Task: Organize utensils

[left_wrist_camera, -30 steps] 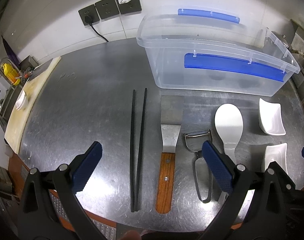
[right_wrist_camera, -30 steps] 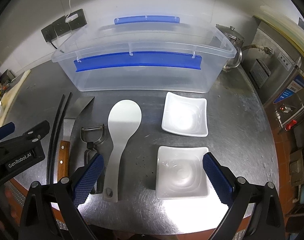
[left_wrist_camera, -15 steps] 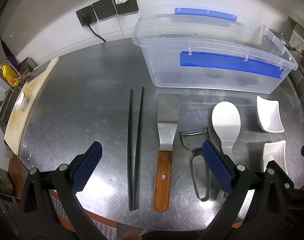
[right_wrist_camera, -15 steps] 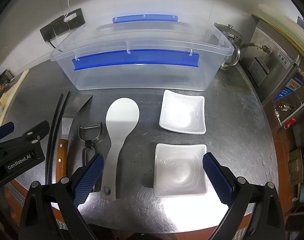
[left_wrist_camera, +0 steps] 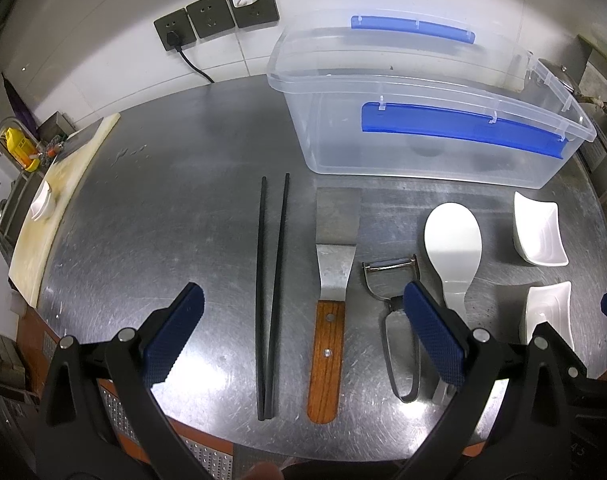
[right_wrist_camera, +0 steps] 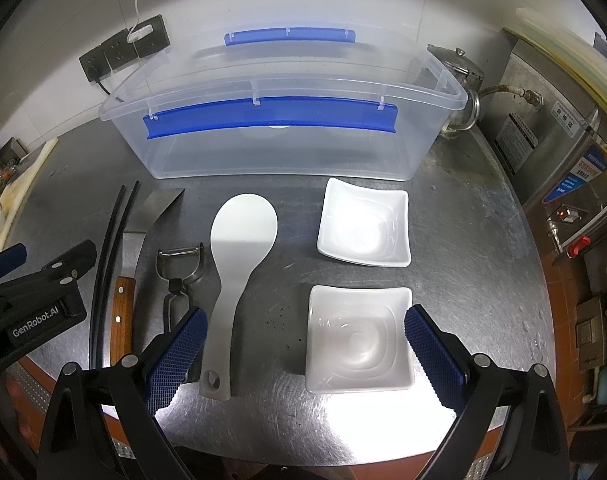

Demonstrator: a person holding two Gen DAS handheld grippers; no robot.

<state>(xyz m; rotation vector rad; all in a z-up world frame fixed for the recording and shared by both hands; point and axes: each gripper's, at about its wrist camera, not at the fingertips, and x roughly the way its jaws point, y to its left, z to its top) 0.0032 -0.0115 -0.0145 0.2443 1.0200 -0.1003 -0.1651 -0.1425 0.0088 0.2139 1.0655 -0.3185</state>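
Note:
On the steel table lie black chopsticks (left_wrist_camera: 269,292), a wooden-handled metal spatula (left_wrist_camera: 330,300), a metal peeler (left_wrist_camera: 391,284) and a white rice paddle (left_wrist_camera: 453,240). They also show in the right wrist view: chopsticks (right_wrist_camera: 111,248), spatula (right_wrist_camera: 129,264), peeler (right_wrist_camera: 179,268), paddle (right_wrist_camera: 239,248). Two white square dishes (right_wrist_camera: 363,226) (right_wrist_camera: 359,338) sit to the right. A clear plastic bin (left_wrist_camera: 415,128) (right_wrist_camera: 279,136) with blue handles stands behind them, empty. My left gripper (left_wrist_camera: 303,320) is open above the spatula handle and chopsticks. My right gripper (right_wrist_camera: 303,344) is open, its fingers either side of the near dish and paddle handle.
A cutting board (left_wrist_camera: 51,208) lies along the table's left edge. Wall sockets (left_wrist_camera: 215,20) with a plugged cable are behind. A metal kettle (right_wrist_camera: 459,80) and a steel appliance (right_wrist_camera: 563,140) stand at the right. The table's front edge is close below both grippers.
Both views have shifted slightly forward, and the objects sit a little lower and closer. Nothing on the table has moved. Both grippers stay open.

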